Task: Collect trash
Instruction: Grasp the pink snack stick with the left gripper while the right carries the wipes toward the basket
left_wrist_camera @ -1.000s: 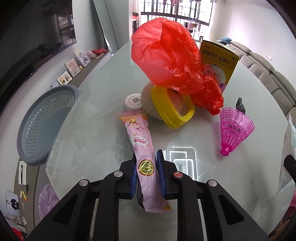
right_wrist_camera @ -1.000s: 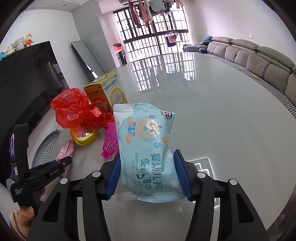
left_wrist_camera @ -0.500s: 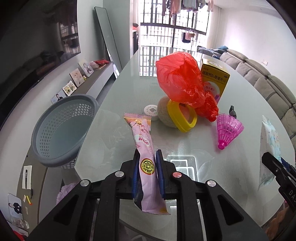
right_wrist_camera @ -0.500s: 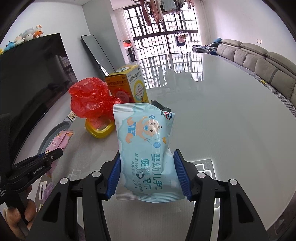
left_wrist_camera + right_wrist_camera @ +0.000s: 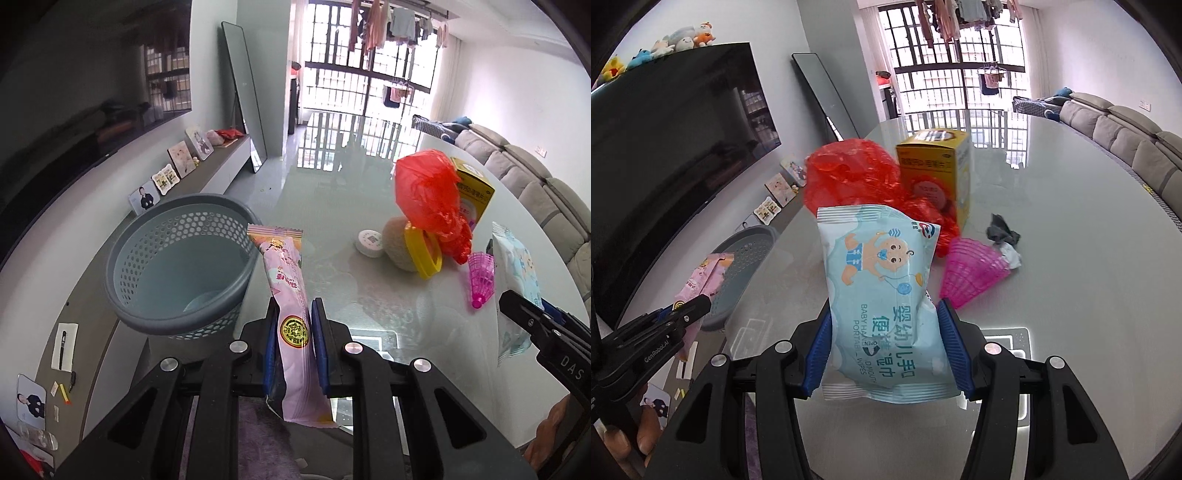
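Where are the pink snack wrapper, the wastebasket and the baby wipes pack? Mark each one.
pink snack wrapper (image 5: 286, 275), left wrist view, on its printed middle.
wastebasket (image 5: 162, 321), left wrist view, on its front rim.
baby wipes pack (image 5: 882, 280), right wrist view, on its front.

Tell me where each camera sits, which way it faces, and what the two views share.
Left wrist: rides the left claw, looking along its fingers over the glass table toward the window; claw shut on the pink wrapper, grey basket front-left, right claw at right edge.
Right wrist: rides the right claw, facing the window; shut on the wipes pack; left claw and a hand lower left.
Shared: red bag, yellow box, pink shuttlecock.
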Demonstrator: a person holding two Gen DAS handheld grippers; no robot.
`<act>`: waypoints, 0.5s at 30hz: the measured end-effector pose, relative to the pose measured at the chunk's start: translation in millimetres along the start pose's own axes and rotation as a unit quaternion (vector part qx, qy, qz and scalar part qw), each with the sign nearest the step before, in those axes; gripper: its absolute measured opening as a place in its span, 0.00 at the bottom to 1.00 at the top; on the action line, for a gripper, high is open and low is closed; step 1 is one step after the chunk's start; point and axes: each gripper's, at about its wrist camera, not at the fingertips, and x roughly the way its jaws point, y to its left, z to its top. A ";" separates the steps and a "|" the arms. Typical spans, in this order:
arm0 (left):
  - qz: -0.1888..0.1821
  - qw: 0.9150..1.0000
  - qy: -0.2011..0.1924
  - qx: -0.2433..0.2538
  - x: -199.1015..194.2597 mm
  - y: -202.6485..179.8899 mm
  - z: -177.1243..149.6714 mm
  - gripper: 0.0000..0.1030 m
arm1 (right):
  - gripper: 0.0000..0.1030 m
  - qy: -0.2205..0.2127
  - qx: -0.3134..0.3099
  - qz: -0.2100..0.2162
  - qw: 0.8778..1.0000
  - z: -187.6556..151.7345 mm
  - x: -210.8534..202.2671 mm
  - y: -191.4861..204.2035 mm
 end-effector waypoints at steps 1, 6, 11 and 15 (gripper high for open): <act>0.003 1.000 -0.001 -0.004 1.3 6.6 0.5 0.17 | 0.52 0.001 -0.007 0.004 1.000 3.1 4.5 8.8; 0.023 0.999 0.003 -0.025 13.6 47.7 9.0 0.17 | 0.52 0.013 -0.044 0.032 0.998 16.6 32.9 56.7; 0.043 0.998 0.007 -0.036 32.0 83.6 16.0 0.17 | 0.52 0.035 -0.075 0.062 0.995 29.0 75.8 100.9; 0.051 0.997 0.025 -0.053 53.7 109.7 23.1 0.17 | 0.52 0.056 -0.088 0.081 0.991 38.5 108.7 127.7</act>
